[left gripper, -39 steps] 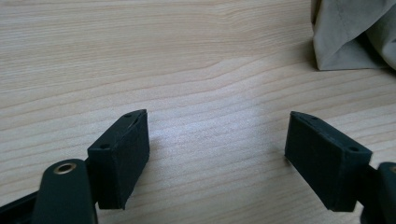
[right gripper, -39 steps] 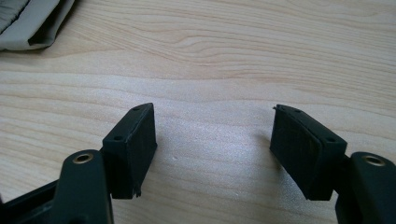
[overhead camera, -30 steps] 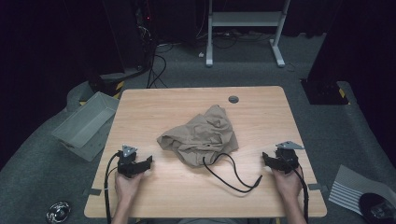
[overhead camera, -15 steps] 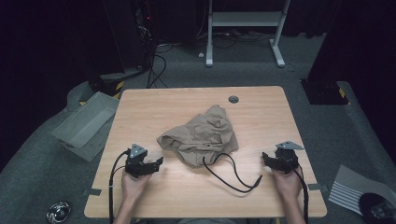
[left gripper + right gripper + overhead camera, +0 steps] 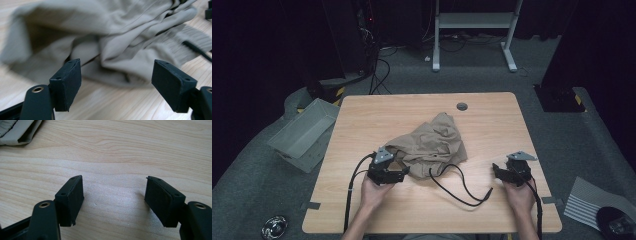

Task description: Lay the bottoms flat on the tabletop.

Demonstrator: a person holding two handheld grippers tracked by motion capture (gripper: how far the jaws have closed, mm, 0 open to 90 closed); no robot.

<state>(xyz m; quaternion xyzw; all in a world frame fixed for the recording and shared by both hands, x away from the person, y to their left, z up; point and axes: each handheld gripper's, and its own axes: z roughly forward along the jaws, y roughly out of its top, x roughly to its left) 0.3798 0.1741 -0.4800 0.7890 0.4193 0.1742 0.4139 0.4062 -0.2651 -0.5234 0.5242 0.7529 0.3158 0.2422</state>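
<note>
The left gripper [image 5: 404, 173], fingers wide open and empty, sits just beside the crumpled tan garment [image 5: 432, 145], whose hem lies directly ahead. The right gripper [image 5: 495, 171], likewise open and empty, waits well apart at the frame's lower right over bare worktop [image 5: 492, 120].

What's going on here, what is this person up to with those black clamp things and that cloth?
A person sits at a wooden table with a hand-held gripper in each hand. A crumpled tan garment with a black drawstring lies mid-table. The left gripper is at the garment's near edge, jaws open, fabric just ahead of them, not yet gripped. The right gripper rests apart on bare wood, also open, with only a corner of the garment off to its side.
</note>
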